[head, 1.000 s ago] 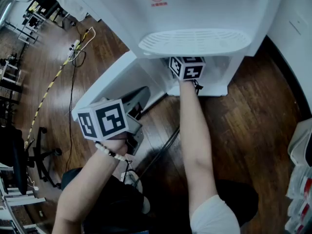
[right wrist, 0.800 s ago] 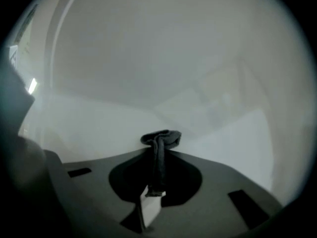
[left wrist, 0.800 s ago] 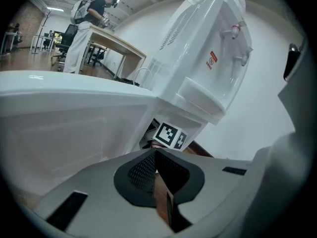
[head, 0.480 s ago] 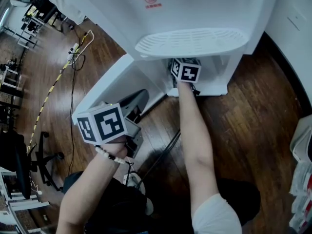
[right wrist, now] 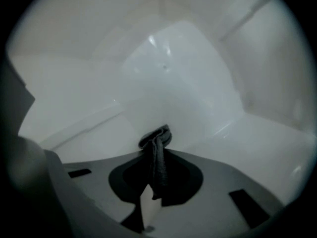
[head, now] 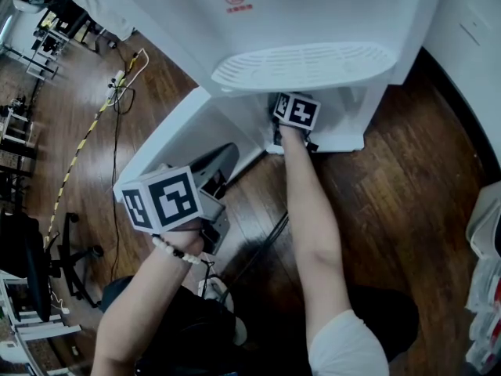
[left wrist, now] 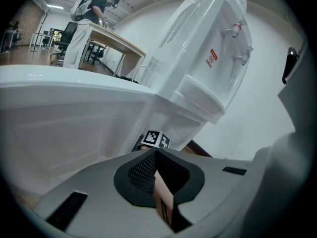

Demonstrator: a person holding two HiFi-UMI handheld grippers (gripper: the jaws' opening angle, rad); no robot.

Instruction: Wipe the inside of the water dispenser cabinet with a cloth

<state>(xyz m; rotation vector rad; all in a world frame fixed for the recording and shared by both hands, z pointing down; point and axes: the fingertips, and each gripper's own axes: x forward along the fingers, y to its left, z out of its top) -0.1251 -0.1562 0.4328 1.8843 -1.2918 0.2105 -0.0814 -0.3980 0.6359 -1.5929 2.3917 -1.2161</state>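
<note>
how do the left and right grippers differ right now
The right gripper is shut on a dark cloth; the left gripper is shut on nothing. The right gripper reaches inside the cabinet; the left gripper hangs outside, by the open door. Both have their jaws together.

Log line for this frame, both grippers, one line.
phase: wipe | right gripper: jaws shut on cloth, inside cabinet | left gripper: jaws shut, empty, outside by open door

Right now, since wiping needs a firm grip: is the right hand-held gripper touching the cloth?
Touching. In the right gripper view, the right hand-held gripper has its jaws shut on the dark cloth, which bunches out past their tips.
</note>
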